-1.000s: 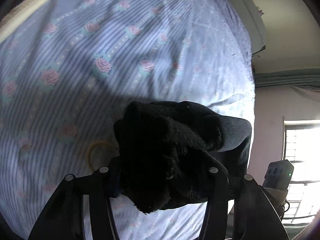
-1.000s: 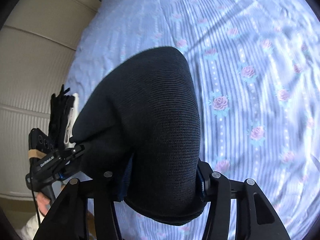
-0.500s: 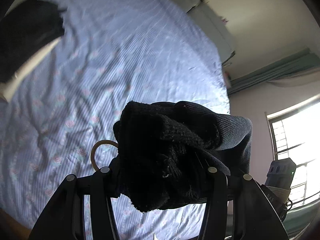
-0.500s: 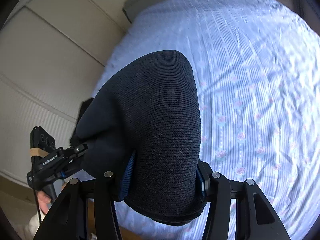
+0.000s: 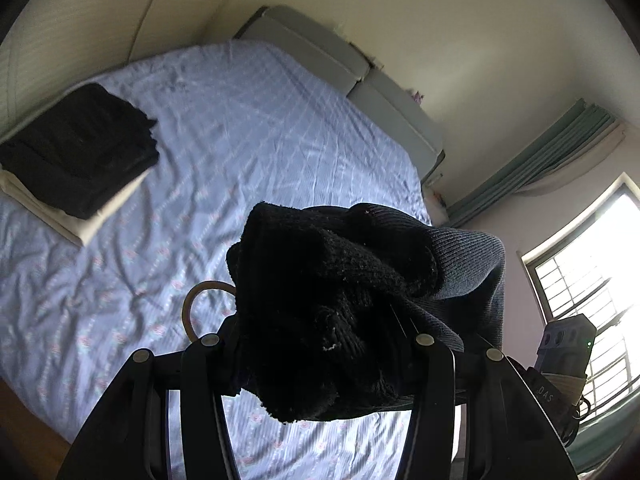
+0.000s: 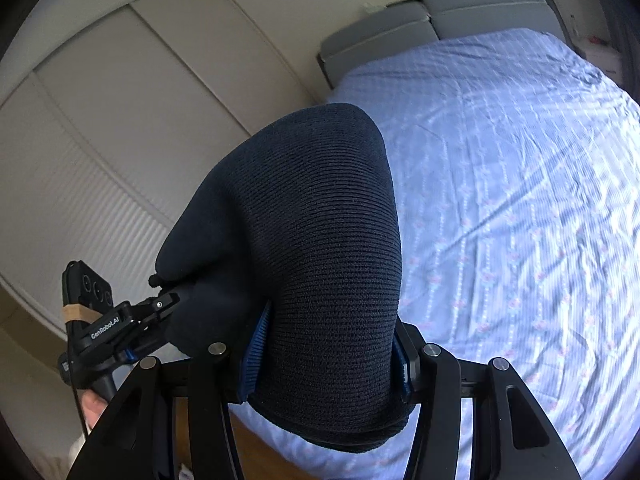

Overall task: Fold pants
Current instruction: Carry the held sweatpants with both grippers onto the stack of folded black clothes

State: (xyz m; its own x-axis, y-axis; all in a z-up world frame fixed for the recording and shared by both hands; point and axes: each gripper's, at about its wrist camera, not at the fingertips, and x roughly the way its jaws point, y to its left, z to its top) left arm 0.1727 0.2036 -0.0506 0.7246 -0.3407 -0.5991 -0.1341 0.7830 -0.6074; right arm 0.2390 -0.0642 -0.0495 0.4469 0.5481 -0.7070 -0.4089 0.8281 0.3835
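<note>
The dark knitted pants [image 5: 344, 288] bulge out between the jaws of my left gripper [image 5: 320, 344], which is shut on a bunched part of them, high above the bed. My right gripper [image 6: 320, 348] is shut on another thick fold of the same pants [image 6: 312, 240], which fills the middle of the right wrist view. The left gripper [image 6: 120, 320] also shows at the lower left of the right wrist view, and the right gripper's body [image 5: 564, 348] at the lower right of the left wrist view. The fingertips are hidden by cloth.
A bed with a blue striped, rose-patterned sheet [image 5: 248, 152] lies below. A stack of folded dark clothes on cream cloth [image 5: 80, 148] sits near its left edge. Grey headboard cushions [image 6: 440, 16], closet doors [image 6: 120, 120], a window [image 5: 592, 264] and wooden floor [image 6: 256, 440] surround it.
Both grippers have lifted and tilted up with the pants still held. The bed has dropped away, and the headboard, walls and folded stack have come into view.
</note>
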